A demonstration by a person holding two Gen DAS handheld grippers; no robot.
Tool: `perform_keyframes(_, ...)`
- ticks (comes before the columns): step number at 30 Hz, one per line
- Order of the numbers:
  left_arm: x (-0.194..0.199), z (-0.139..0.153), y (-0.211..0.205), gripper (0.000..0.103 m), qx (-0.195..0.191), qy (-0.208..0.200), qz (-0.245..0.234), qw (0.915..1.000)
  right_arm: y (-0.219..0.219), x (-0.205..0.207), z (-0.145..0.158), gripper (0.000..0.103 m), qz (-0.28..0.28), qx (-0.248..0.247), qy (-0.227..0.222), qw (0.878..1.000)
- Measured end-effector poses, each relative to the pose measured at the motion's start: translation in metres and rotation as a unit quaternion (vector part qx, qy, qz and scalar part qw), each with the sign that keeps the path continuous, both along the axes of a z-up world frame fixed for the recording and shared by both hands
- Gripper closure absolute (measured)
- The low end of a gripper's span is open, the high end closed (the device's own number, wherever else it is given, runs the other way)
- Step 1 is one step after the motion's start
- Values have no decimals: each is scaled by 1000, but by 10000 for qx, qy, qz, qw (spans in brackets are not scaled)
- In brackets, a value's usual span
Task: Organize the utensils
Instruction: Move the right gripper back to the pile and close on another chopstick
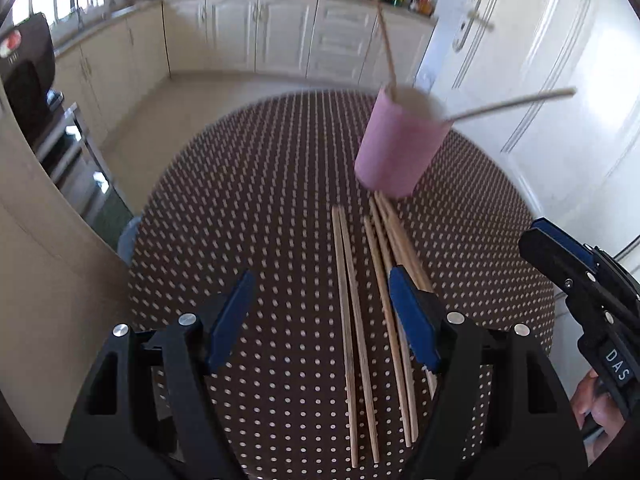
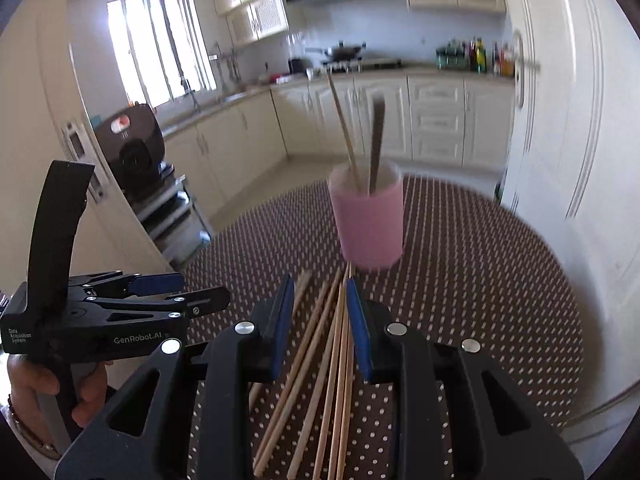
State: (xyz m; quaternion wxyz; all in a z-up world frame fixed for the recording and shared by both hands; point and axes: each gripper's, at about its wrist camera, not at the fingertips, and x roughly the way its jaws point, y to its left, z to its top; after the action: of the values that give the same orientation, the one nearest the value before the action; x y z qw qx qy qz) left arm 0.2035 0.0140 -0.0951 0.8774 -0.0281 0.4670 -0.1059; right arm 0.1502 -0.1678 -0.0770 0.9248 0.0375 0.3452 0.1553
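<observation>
Several wooden chopsticks lie side by side on a round table with a brown dotted cloth. Beyond them stands a pink cup with two sticks leaning in it. My left gripper hovers over the loose chopsticks with its jaws wide open and nothing between the pads. My right gripper hangs above the same chopsticks, jaws a narrow gap apart and gripping nothing. The pink cup is straight ahead of it. Each gripper shows in the other's view: the right gripper, the left gripper.
A cream wall corner and a metal rack with a black appliance stand left of the table. A white door is close on the right. Kitchen cabinets line the far wall. A hand holds the left gripper's handle.
</observation>
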Motion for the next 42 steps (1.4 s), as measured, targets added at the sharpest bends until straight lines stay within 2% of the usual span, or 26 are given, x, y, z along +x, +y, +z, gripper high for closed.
perform_keyframes(3, 6, -19, -2, 36, 42, 233, -25, 9997, -1, 10, -14, 77, 37, 38, 349, 9994)
perform_keyframes(5, 10, -29, -6, 46, 23, 426, -78, 9991, 0, 16, -21, 77, 34, 33, 562, 9984)
perform_keyframes(10, 20, -52, -6, 51, 72, 748, -69, 9971, -1, 30, -35, 77, 69, 78, 922, 9957)
perform_keyframes(14, 24, -64, -8, 51, 86, 871, -77, 9961, -6, 33, -45, 77, 87, 101, 1098, 9939)
perform_keyframes(27, 57, -68, -27, 51, 327, 832, -122, 9959, -8, 56, -62, 77, 170, -18, 1427, 9896)
perform_keyframes(32, 76, -66, -35, 61, 643, 766, -114, 9949, -7, 71, -67, 77, 307, -28, 1655, 9857)
perform_keyframes(42, 109, -67, -26, 64, 554, 881, -149, 9945, -1, 93, -71, 78, 318, -216, 1771, 9834)
